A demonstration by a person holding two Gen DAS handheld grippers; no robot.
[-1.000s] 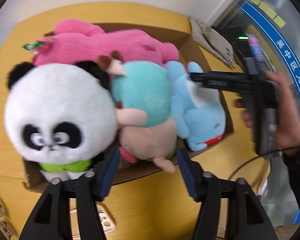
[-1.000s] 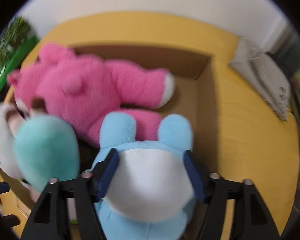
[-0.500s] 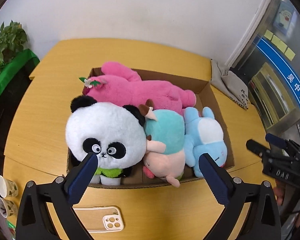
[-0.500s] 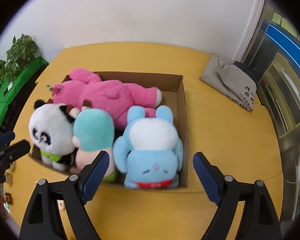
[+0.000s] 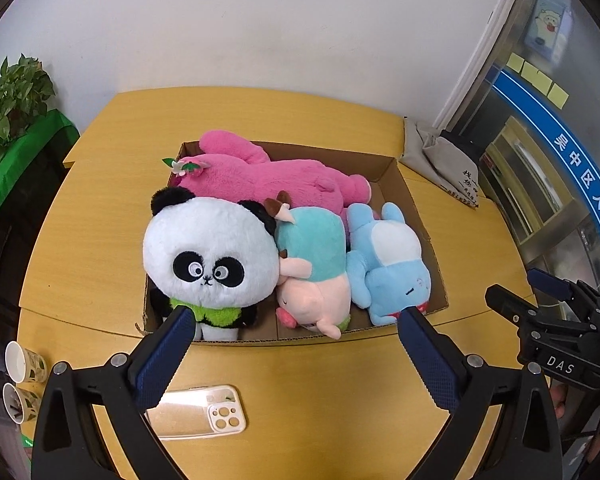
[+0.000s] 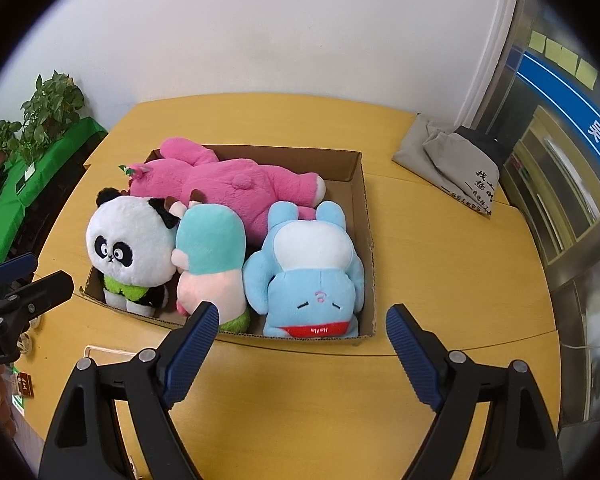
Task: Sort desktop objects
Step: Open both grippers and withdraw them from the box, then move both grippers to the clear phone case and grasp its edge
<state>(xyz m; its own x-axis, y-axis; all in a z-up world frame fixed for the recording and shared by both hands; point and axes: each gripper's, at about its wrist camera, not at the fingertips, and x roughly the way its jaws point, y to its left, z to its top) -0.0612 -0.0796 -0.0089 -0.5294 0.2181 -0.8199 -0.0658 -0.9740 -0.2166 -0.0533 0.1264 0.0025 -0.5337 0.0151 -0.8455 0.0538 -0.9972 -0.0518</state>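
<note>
1. Currently, four plush toys are seen packed inside an open cardboard box (image 5: 420, 220) that rests on a yellow wooden table (image 5: 300, 380).
2. A long pink plush (image 5: 276, 180) is laid along the box's 12 o'clock wall.
3. A panda plush (image 5: 210, 256) is stood upright at the box's 8 o'clock corner, touching a teal-and-pink plush (image 5: 314, 268) at 6 o'clock.
4. A blue plush (image 6: 312, 276) is lodged at the 4 o'clock corner, head towards the near wall.
5. The left gripper (image 5: 296, 350) is held above the table with its fingers spread wide; nothing is gripped.
6. The right gripper (image 6: 300, 346) is likewise held with its fingers wide apart and empty, near the box's front wall.
7. A phone case (image 5: 198, 412) is laid flat on the table at 7 o'clock in the left wrist view.
8. Two paper cups (image 5: 22, 362) are seen at the table's 8 o'clock edge, and a grey bag (image 6: 452, 160) at 2 o'clock.
</note>
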